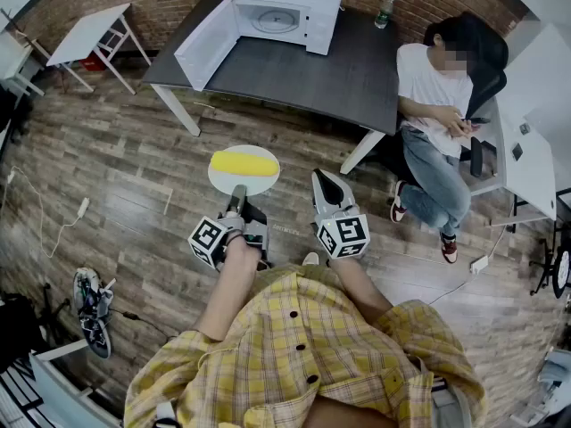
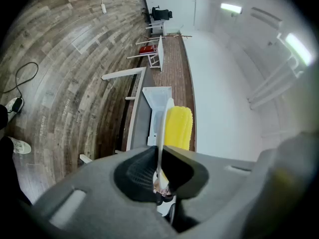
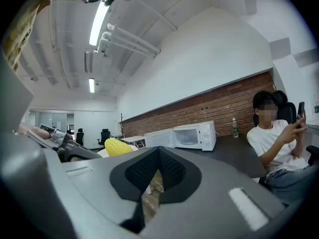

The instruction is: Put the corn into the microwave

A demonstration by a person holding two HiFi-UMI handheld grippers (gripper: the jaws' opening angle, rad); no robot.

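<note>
A yellow corn cob [image 1: 243, 163] lies on a round white plate [image 1: 260, 183], carried in the air above the wooden floor. My left gripper [image 1: 236, 193] is shut on the plate's near rim. In the left gripper view the plate [image 2: 162, 126] stands edge-on between the jaws, with the corn [image 2: 178, 127] beside it. My right gripper [image 1: 323, 178] hangs just right of the plate, shut and holding nothing. The white microwave [image 1: 285, 12] stands on the dark table [image 1: 303, 74] ahead with its door swung open to the left. The right gripper view also shows the microwave [image 3: 184, 136] and corn [image 3: 117, 146].
A person [image 1: 437, 87] sits in a chair at the table's right end, looking at a phone. A bottle [image 1: 384, 12] stands on the table behind the microwave. A small white table [image 1: 89, 32] is at far left, a white desk [image 1: 526, 150] at right. Cables lie on the floor.
</note>
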